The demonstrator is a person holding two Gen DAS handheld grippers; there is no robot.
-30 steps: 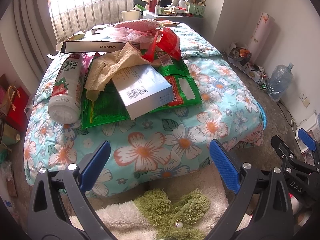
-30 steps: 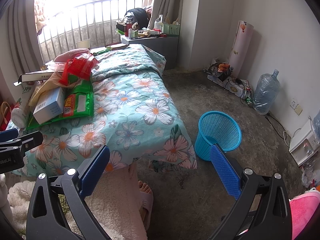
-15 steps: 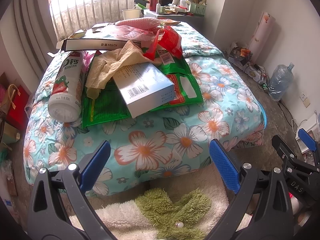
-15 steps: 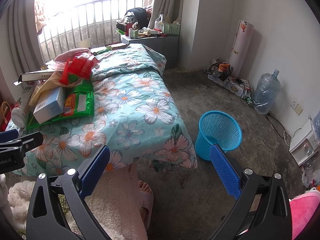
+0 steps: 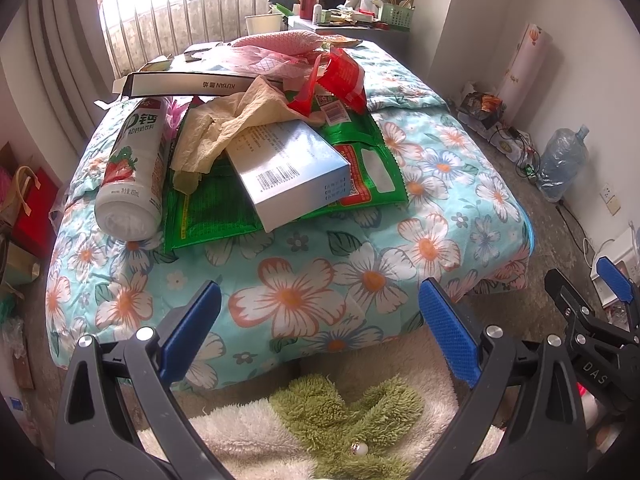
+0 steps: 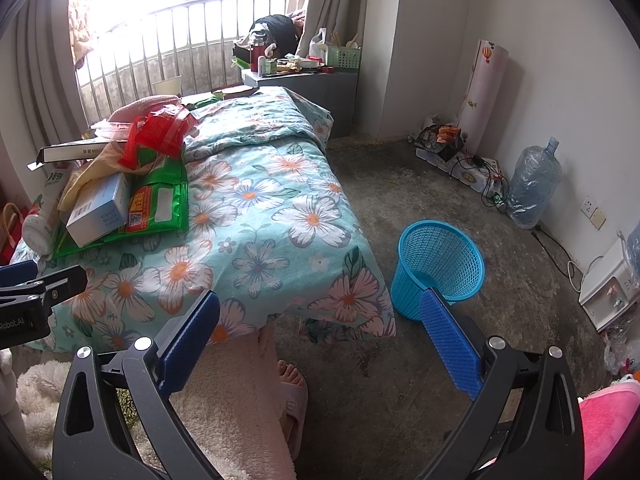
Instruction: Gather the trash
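Left tool (image 5: 320,328) gaped wide and empty before the bed (image 5: 300,280), right tool (image 6: 320,328) likewise spread, holding nothing, trash heaped on bed: one bottle (image 5: 134,176), one box (image 5: 292,172), two green bags (image 5: 360,160), one blue bin (image 6: 438,264) on floor beside bed.

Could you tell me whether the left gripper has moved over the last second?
Yes. The left gripper has eased slightly forward and up toward the bed; the trash pile, including the blue box, sits slightly lower in the left wrist view.
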